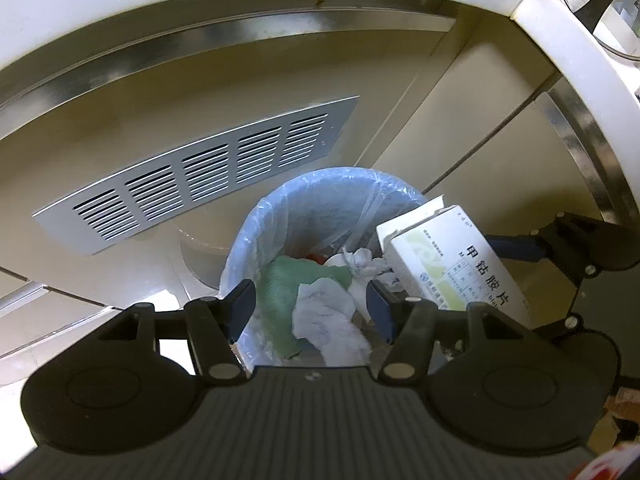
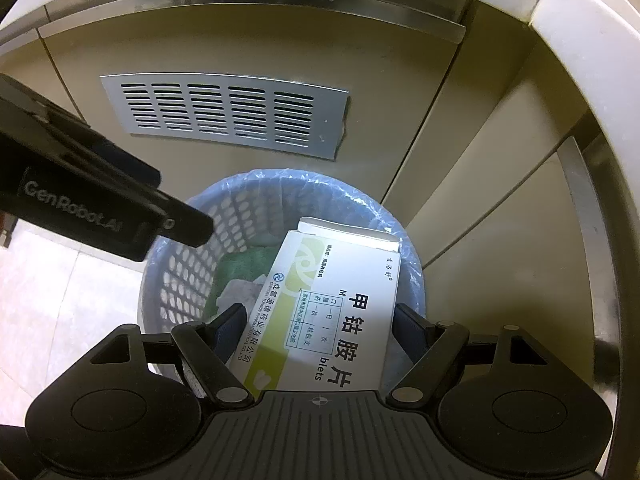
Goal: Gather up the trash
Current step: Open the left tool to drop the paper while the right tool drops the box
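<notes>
A white and green medicine box (image 2: 328, 304) with Chinese print sits between my right gripper's (image 2: 320, 330) fingers, held over a white mesh trash basket (image 2: 180, 276) lined with a blue plastic bag. The box also shows in the left wrist view (image 1: 456, 264), above the basket's right rim. My left gripper (image 1: 310, 306) is open and empty, directly above the basket (image 1: 248, 236). Inside lie a green cloth (image 1: 280, 292) and crumpled white tissues (image 1: 324, 316).
Beige cabinet doors with a metal vent grille (image 2: 228, 114) stand behind the basket. A white countertop edge (image 2: 580, 20) curves overhead. Light floor tiles (image 2: 60, 300) lie to the left. The left gripper's body (image 2: 80, 196) crosses the right wrist view at left.
</notes>
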### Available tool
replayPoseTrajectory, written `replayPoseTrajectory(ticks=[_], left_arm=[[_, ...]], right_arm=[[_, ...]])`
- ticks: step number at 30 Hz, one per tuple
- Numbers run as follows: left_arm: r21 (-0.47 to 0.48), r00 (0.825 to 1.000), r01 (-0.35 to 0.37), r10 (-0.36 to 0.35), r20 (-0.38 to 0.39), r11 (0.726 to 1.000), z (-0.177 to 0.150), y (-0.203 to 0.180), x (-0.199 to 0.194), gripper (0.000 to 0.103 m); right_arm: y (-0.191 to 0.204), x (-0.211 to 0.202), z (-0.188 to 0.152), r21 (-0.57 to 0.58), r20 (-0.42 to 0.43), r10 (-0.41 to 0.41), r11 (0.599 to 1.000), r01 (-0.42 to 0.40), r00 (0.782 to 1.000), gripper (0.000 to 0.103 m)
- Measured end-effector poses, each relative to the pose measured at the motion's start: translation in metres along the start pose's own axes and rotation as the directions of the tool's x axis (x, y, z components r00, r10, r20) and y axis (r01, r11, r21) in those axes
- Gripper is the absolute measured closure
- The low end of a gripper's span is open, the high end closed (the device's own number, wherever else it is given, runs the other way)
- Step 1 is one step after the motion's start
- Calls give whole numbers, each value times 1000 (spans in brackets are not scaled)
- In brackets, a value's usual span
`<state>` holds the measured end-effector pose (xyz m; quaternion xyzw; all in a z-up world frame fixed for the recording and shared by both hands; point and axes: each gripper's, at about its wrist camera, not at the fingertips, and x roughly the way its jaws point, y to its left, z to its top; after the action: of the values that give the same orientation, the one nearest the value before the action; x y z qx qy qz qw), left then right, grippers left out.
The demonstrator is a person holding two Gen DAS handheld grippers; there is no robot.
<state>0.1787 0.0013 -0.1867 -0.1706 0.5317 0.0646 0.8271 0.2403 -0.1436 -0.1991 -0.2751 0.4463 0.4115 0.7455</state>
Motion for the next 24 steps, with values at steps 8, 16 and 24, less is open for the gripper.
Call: replayPoseTrajectory(ticks=[8, 16, 24], left_arm=[[-17, 1000, -23, 24, 5, 1000, -9, 8, -4, 46], [-28, 999, -46, 46, 9, 999, -14, 14, -10, 46], [-37, 998, -56, 57, 13, 998, -17, 23, -15, 46]], right_arm=[[0, -1, 2, 17, 16, 4, 1000, -4, 1000, 24], [3, -1, 6, 23, 44, 27, 999, -28, 999, 15], [5, -2, 4, 20, 35, 13, 1000, -14, 999, 15]])
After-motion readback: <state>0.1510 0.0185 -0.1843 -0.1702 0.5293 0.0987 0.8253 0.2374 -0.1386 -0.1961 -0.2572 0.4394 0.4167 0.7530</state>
